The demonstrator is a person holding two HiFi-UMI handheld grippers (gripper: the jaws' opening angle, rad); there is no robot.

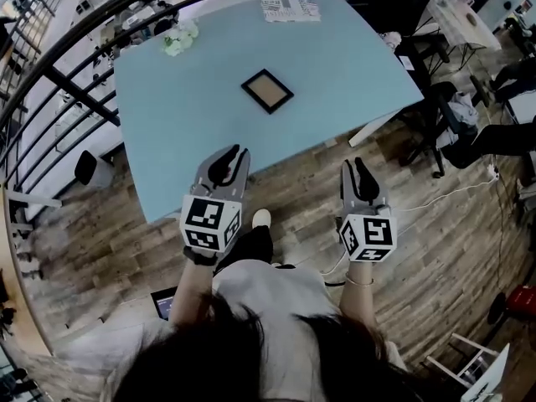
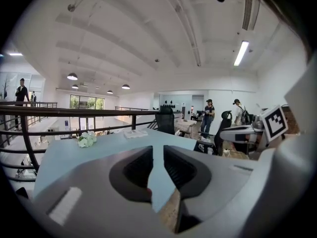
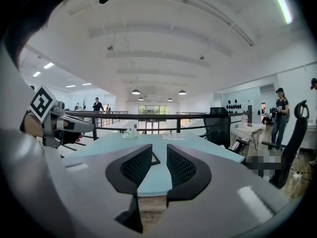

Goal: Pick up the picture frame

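Picture frame (image 1: 267,90): small, dark-rimmed, lying flat near the middle of the light-blue surface (image 1: 360,65), turned corner-on to the person, nothing touching it. White flower bunch (image 1: 179,37) sits at the far left corner and a printed sheet (image 1: 291,7) at the far edge, both well apart from the frame.

Left gripper (image 1: 237,152) is over the near edge of the surface, jaws slightly apart, nothing between them. Right gripper (image 1: 353,164) is just off the near edge over the wood floor, jaws released with a clear gap, also empty. In the right gripper view a sliver of the frame shows through the gap, so that gripper looks roughly lined up with it.

Step, as I judge it: approach, no contact yet, frame not lifted.

Next move likely needs a reach forward and down to the frame. One gripper must open wide enough to take a rim edge. The frame lies flat, so getting a jaw under the rim looks like the tricky part.
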